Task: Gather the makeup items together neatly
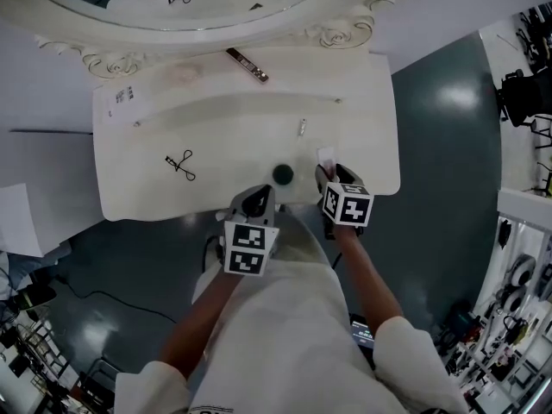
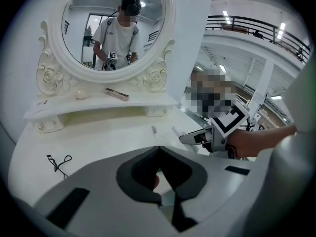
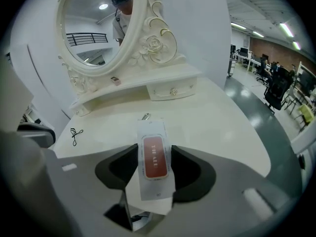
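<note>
My right gripper (image 3: 154, 154) is shut on a white card packet with a red label (image 3: 154, 162), which stands up between its pads above the dressing table's front right part (image 1: 379, 153). In the head view that packet (image 1: 326, 156) sticks out ahead of the right gripper (image 1: 332, 178). My left gripper (image 1: 261, 198) hovers at the front edge with its fingertips (image 2: 150, 154) meeting; a small pinkish thing shows in the gap behind them. A dark round item (image 1: 283, 175) lies between both grippers. A black looped tool (image 1: 180, 166) and a small silver tube (image 1: 302, 128) lie on the tabletop.
A dark gold-trimmed stick (image 1: 247, 65) and a pale round thing (image 2: 80, 94) rest on the raised shelf under the oval mirror (image 2: 116, 28). Small drawers (image 3: 173, 90) sit below the shelf. The person's torso is close to the table's front edge.
</note>
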Demonstrator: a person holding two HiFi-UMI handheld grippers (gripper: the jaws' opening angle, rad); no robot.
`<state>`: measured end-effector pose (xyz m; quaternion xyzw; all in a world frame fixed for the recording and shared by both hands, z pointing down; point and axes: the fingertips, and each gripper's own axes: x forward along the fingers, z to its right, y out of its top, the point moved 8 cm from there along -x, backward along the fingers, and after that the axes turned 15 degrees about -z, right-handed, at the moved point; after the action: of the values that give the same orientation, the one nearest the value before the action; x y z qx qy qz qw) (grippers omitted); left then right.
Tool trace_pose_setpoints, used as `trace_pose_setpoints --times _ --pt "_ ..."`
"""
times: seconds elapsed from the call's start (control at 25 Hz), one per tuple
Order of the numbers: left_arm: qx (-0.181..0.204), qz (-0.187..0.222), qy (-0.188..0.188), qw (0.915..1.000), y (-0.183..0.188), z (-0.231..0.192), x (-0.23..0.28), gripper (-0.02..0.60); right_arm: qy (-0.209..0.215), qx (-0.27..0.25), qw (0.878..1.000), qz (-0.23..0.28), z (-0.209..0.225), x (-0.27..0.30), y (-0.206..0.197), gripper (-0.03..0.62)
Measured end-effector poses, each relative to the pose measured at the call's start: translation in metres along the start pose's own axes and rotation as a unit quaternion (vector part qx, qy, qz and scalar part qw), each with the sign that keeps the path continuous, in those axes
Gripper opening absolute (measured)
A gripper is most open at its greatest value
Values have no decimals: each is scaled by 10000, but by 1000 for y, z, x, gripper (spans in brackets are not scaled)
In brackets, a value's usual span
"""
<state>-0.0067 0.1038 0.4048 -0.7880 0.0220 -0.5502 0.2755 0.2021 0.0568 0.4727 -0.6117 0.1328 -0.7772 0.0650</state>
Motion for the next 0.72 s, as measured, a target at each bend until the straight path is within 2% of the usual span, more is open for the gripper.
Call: trace_pose_setpoints --times 0.44,0.72 --pt "-149 -193 6 9997 -9 -7 23 9 -106 625 9979 -104 -7 11 -9 206" --pt "-308 -317 -55 9990 -14 -9 36 9 -164 704 9972 -204 -10 20 -15 206"
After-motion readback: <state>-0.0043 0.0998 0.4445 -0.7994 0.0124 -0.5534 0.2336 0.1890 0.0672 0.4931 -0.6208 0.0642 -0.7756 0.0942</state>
